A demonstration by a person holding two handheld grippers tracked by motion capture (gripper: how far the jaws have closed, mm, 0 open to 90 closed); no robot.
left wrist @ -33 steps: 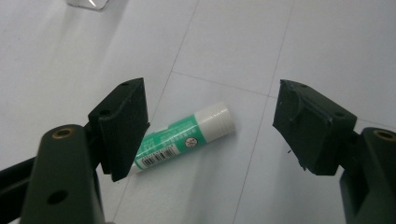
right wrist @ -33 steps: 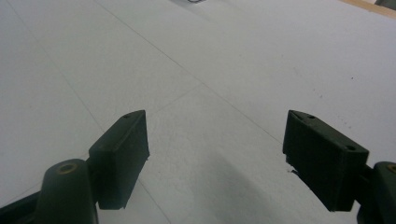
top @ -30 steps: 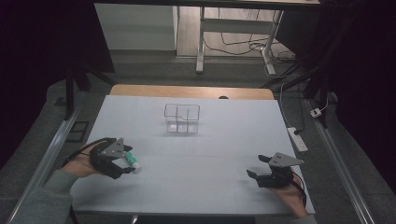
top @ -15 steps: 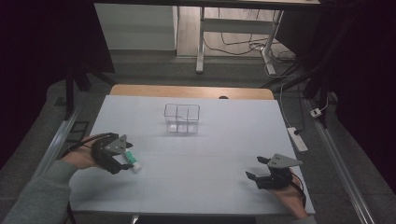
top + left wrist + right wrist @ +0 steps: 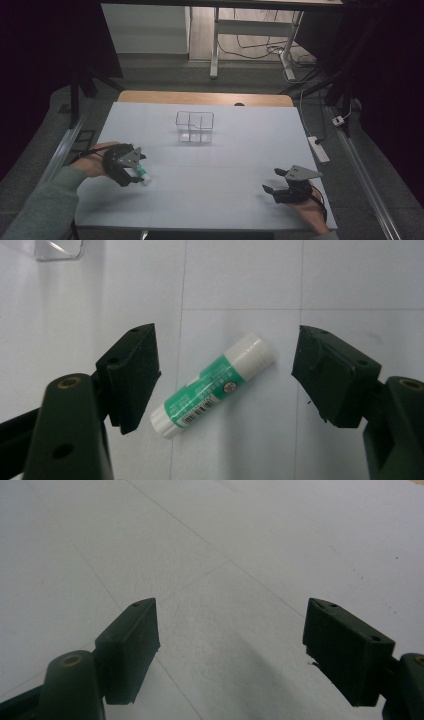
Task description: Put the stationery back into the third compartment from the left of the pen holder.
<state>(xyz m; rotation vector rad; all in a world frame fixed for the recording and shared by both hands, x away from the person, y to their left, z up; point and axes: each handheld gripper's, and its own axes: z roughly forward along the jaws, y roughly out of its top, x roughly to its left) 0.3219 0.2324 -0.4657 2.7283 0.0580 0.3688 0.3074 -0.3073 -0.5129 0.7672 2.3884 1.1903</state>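
Note:
A green and white glue stick (image 5: 212,384) lies on the white table, tilted, between the wide-apart jaws of my left gripper (image 5: 225,377); neither jaw touches it. From above, the glue stick (image 5: 142,173) peeks out beside my left gripper (image 5: 135,172) at the table's left front. My right gripper (image 5: 272,191) rests low at the right front, open, with bare table between its jaws in the right gripper view (image 5: 232,645). A clear plastic box (image 5: 195,126) with compartments stands mid-table toward the back.
The white table (image 5: 235,150) has a wooden strip along its far edge. A power strip (image 5: 318,148) lies just off the right edge. A corner of the clear box (image 5: 55,249) shows at the top left of the left gripper view.
My left gripper has shifted slightly forward and right, staying over the glue stick. The right gripper has hardly moved.

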